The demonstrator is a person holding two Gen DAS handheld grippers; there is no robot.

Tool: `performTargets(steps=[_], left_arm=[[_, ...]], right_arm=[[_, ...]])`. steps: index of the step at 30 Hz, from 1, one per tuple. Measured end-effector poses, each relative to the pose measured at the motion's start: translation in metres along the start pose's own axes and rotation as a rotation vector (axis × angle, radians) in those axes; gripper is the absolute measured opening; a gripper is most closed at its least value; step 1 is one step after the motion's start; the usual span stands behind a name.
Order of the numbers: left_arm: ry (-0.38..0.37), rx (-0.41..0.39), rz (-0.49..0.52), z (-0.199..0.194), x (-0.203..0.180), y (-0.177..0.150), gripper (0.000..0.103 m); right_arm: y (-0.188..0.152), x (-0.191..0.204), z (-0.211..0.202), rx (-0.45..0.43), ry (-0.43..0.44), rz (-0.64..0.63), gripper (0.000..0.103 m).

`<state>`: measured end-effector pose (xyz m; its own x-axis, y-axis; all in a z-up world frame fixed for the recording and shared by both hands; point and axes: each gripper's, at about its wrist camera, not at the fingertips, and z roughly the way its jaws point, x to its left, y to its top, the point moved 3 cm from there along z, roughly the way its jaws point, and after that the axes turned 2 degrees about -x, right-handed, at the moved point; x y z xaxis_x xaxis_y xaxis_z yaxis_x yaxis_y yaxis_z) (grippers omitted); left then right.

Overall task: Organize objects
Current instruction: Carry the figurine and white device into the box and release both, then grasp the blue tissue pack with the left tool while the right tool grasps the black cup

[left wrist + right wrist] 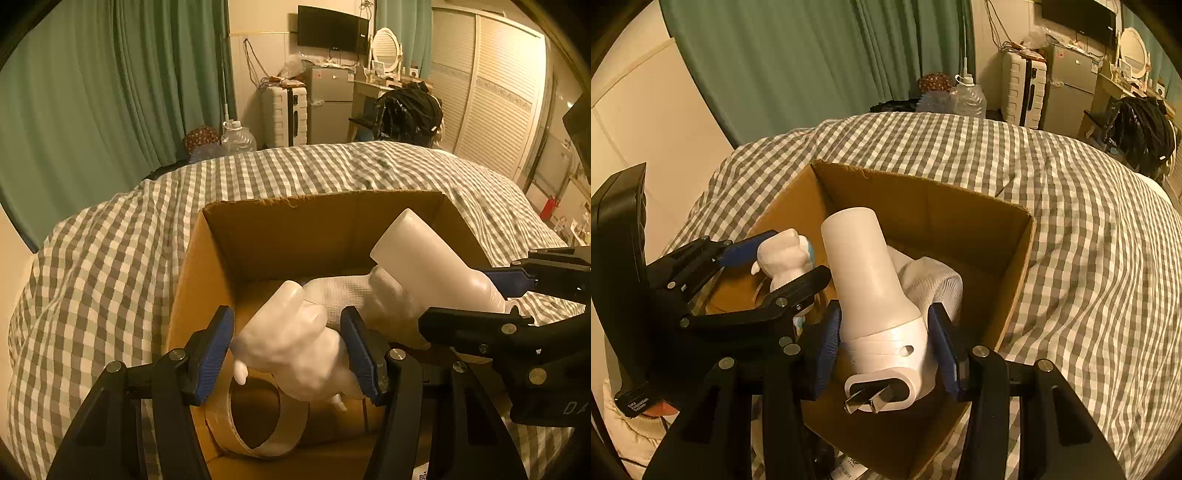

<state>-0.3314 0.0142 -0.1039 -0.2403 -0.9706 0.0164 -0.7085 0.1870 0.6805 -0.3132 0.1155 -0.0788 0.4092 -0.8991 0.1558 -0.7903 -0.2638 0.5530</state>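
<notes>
We see a home bedroom: a checked bed (295, 173), green curtains (110, 81), a wardrobe (495, 92), a small fridge (330, 105).

Warm yellow-orange indoor light in both views, moderately dim. Heavy fisheye bending: curtain (110, 92) and checked bed cover (1071, 221) curve hard toward the rims, with black vignette corners. Glossy highlights on the white plug-in device (875, 295) and white figurine (291, 339). Cardboard box (332, 229) interior is shadowed, darkest at 6 o'clock. Foreground is sharp enough; far room at 1 o'clock is soft. Slight smear on cover at 3 o'clock in the left wrist view.
</notes>
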Motion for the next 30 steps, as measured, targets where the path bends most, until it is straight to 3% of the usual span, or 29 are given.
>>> performTargets(steps=[4, 7, 9, 24, 30], left_arm=[[0.013, -0.004, -0.001, 0.001, 0.002, -0.002, 0.064], [0.019, -0.032, 0.010, -0.007, 0.000, -0.006, 0.081], [0.022, -0.056, 0.022, -0.014, -0.002, -0.008, 0.091], [0.074, -0.192, -0.065, -0.096, 0.008, -0.023, 0.099], [0.106, -0.189, -0.117, -0.120, 0.016, -0.049, 0.101]], right_arm=[[0.000, -0.001, 0.000, -0.012, -0.007, 0.007, 0.047], [0.001, -0.002, -0.009, -0.039, -0.003, 0.022, 0.050], [0.004, -0.002, -0.016, -0.065, 0.002, 0.034, 0.062], [-0.009, 0.017, -0.107, -0.354, -0.090, 0.023, 0.072], [-0.036, 0.033, -0.133, -0.393, -0.140, -0.009, 0.081]])
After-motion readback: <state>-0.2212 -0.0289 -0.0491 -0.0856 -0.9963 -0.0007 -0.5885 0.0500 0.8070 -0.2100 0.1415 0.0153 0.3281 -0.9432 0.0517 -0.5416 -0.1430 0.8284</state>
